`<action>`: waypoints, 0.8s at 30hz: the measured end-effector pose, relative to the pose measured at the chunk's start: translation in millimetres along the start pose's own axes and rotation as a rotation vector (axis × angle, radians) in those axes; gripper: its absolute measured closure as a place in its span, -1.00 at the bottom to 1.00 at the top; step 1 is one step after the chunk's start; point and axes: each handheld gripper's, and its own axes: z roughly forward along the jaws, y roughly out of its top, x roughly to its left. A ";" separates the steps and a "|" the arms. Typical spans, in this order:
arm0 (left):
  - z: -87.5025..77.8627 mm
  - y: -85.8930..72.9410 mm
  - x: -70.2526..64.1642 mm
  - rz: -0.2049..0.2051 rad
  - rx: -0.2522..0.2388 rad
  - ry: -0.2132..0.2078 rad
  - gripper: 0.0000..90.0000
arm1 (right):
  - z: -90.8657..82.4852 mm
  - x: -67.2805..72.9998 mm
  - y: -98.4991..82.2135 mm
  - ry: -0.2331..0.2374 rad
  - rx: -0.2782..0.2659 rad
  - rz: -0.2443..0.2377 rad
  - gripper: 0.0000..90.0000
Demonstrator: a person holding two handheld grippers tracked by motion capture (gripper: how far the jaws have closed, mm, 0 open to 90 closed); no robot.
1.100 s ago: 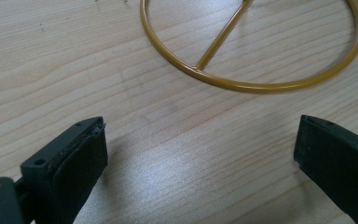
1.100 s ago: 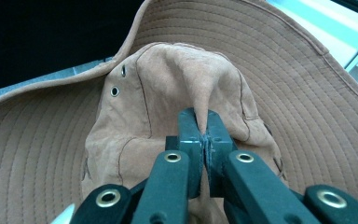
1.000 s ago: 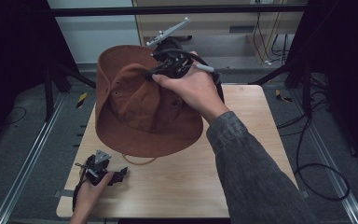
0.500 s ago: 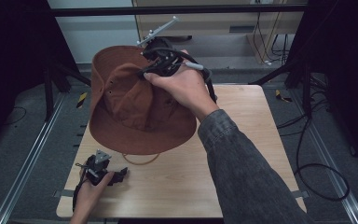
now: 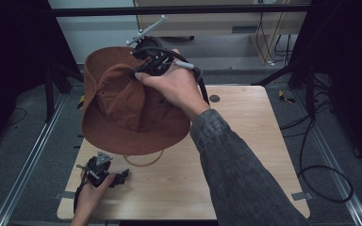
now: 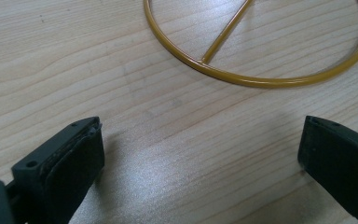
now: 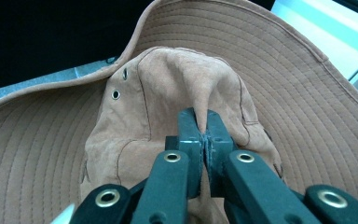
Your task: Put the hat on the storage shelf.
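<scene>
The pale wooden surface (image 5: 245, 155) is seen from above. A wide-brimmed brown suede hat (image 5: 122, 108) is held tilted above its far left part, clear of the wood, its crown fabric pinched between the pressed-together jaws of the right tool (image 7: 204, 128). A thin yellow-brown wire ring (image 6: 261, 81) lies flat near the front left corner, under the brim. The left tool (image 6: 200, 154) is rested at that corner, jaws spread, nothing between them.
</scene>
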 end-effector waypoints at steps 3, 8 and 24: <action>0.1 0.0 -0.1 -0.001 0.001 -0.001 -1.00 | 3.9 0.9 -0.3 0.000 0.006 0.000 0.97; 0.2 -0.3 -0.2 -0.001 -0.002 0.000 -1.00 | 8.9 0.6 -0.4 0.005 0.010 0.003 0.97; -0.1 -0.2 0.1 0.004 0.003 0.000 -1.00 | 24.2 2.9 -1.9 0.024 0.019 0.009 0.96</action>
